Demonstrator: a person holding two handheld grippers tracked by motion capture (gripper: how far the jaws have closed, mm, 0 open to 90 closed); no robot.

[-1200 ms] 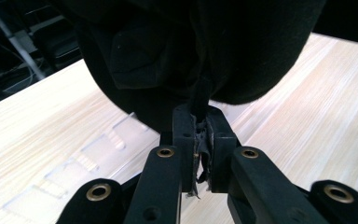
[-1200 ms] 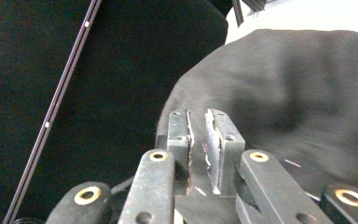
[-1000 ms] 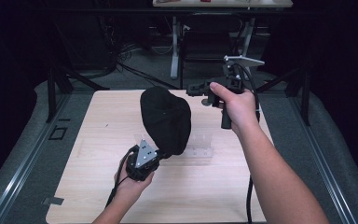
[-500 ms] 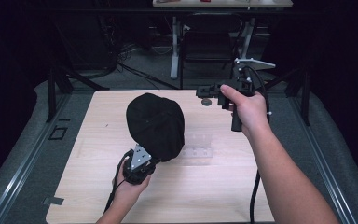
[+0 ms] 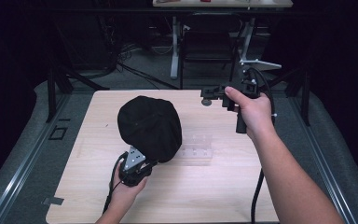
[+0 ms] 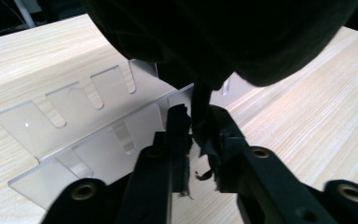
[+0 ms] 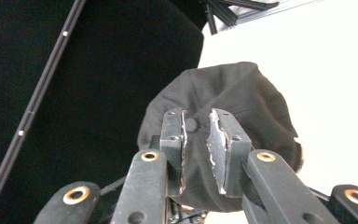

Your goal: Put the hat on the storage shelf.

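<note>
Gripping one black cap (image 5: 150, 127) by a fold of its edge, the left hand-held gripper (image 5: 135, 169) is sitting at the near side of the worktop (image 5: 214, 186), its jaws clenched on the dark fabric, as the left gripper view shows with the cloth pinched between the two black jaws (image 6: 200, 135). The cap is standing up off the wood, rounded crown towards the far side, and is hanging over one clear acrylic stand (image 5: 196, 148) that is lying flat on the worktop just beside and partly under it; four rounded slots are showing along its upper panel in the left gripper view (image 6: 74, 112). Farther off, the right hand-held gripper (image 5: 209, 93) is hovering above the far right part of the worktop, well apart from the cap, its jaws parted with a narrow gap and grasping nothing; its own view is looking at the crown of the cap (image 7: 228, 93) through that gap
</note>
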